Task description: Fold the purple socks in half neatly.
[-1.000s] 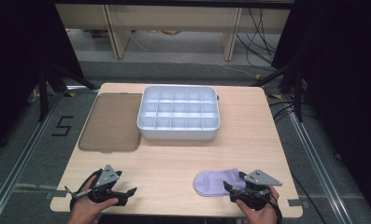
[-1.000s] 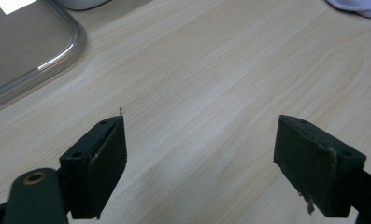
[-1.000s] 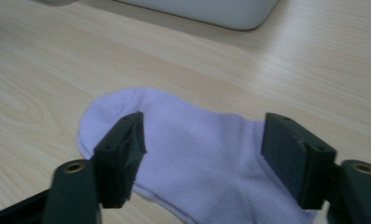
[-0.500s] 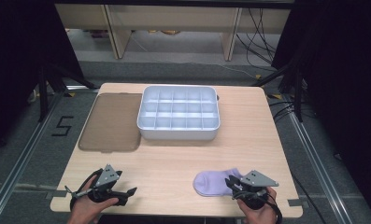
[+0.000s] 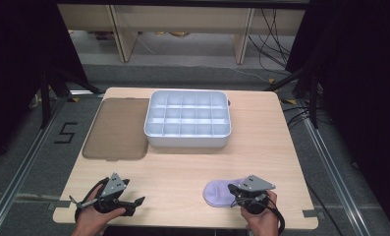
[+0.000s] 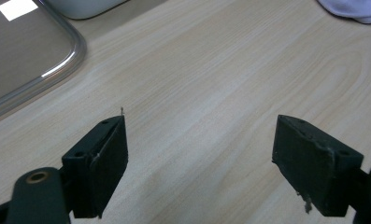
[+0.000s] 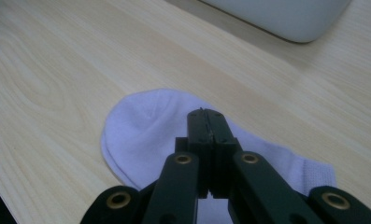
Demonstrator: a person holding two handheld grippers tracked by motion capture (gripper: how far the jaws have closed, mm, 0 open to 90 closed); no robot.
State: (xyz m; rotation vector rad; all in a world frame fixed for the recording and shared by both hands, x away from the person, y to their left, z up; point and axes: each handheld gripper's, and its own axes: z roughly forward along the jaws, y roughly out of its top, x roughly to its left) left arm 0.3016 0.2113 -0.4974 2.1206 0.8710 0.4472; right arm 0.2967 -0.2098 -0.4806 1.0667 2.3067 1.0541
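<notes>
My right hand-held gripper [image 7: 206,116] has just been closing; its jaws now meet over the lilac sock [image 7: 146,130], though whether fabric is pinched I can't tell. The sock lies at the surface's [image 5: 182,172] five o'clock. My left hand-held gripper [image 6: 199,154] gapes wide, empty.

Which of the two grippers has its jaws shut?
The right gripper, jaws together over the pale purple sock; the left gripper has its jaws wide apart above bare table.
</notes>
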